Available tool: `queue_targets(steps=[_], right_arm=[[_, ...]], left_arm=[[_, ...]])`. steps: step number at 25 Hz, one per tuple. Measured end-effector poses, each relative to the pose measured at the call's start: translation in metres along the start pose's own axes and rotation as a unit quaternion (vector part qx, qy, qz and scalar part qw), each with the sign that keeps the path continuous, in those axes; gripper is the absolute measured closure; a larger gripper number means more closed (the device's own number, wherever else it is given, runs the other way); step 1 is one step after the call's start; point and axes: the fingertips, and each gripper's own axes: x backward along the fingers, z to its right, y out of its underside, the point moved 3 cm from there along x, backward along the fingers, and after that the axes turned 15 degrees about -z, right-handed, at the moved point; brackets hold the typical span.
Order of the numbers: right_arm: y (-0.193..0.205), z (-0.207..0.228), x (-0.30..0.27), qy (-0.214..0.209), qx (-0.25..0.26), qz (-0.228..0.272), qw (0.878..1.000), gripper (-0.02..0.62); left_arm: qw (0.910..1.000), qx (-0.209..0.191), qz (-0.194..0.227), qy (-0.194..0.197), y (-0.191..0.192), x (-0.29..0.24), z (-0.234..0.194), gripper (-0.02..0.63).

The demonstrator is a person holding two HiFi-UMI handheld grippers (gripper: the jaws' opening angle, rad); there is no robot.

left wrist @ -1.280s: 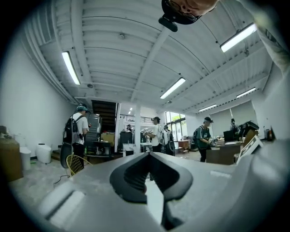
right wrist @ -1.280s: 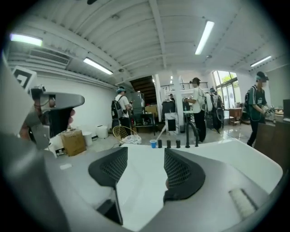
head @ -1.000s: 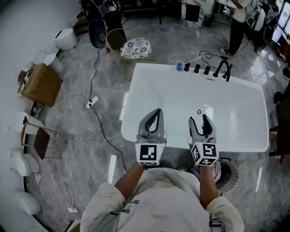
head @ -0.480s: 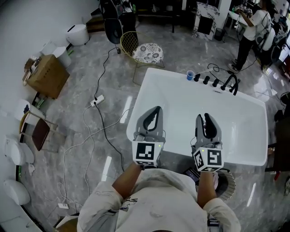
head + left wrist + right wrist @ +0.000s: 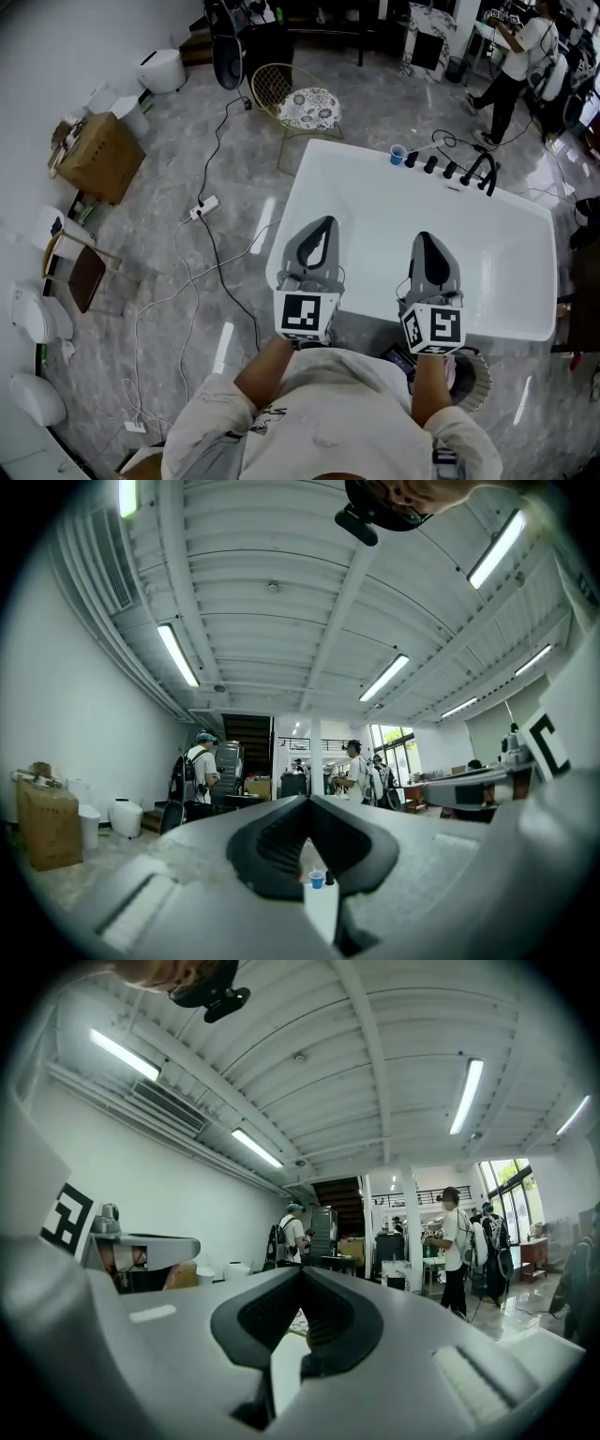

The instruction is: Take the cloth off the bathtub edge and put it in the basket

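The left gripper (image 5: 325, 225) hangs over the near rim of the bathtub (image 5: 370, 298) at about 7 o'clock, its jaws together and empty. The right gripper (image 5: 427, 238), at about 5 o'clock on that rim, has just been closing its jaws, which now meet with nothing between them. The rim is bare, and a pinkish scrap, likely the cloth (image 5: 451, 372), lies in the basket (image 5: 479, 377) at 5 o'clock from that gripper, so the task looks done.
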Motion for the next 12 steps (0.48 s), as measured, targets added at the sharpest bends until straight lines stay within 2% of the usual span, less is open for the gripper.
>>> queue_targets(steps=[6, 9, 12], right_arm=[[-0.002, 0.002, -0.006, 0.002, 0.002, 0.000, 1.000, 0.594], [-0.002, 0.001, -0.008, 0.000, 0.001, -0.002, 1.000, 0.594], [-0.001, 0.001, -0.012, -0.003, 0.003, -0.004, 1.000, 0.594]], left_arm=[[1.0000, -0.001, 0.001, 0.003, -0.003, -0.006, 0.000, 0.604], [0.9999, 0.011, -0.002, 0.002, -0.004, -0.006, -0.001, 0.604], [1.0000, 0.000, -0.001, 0.001, -0.004, -0.009, -0.003, 0.604]])
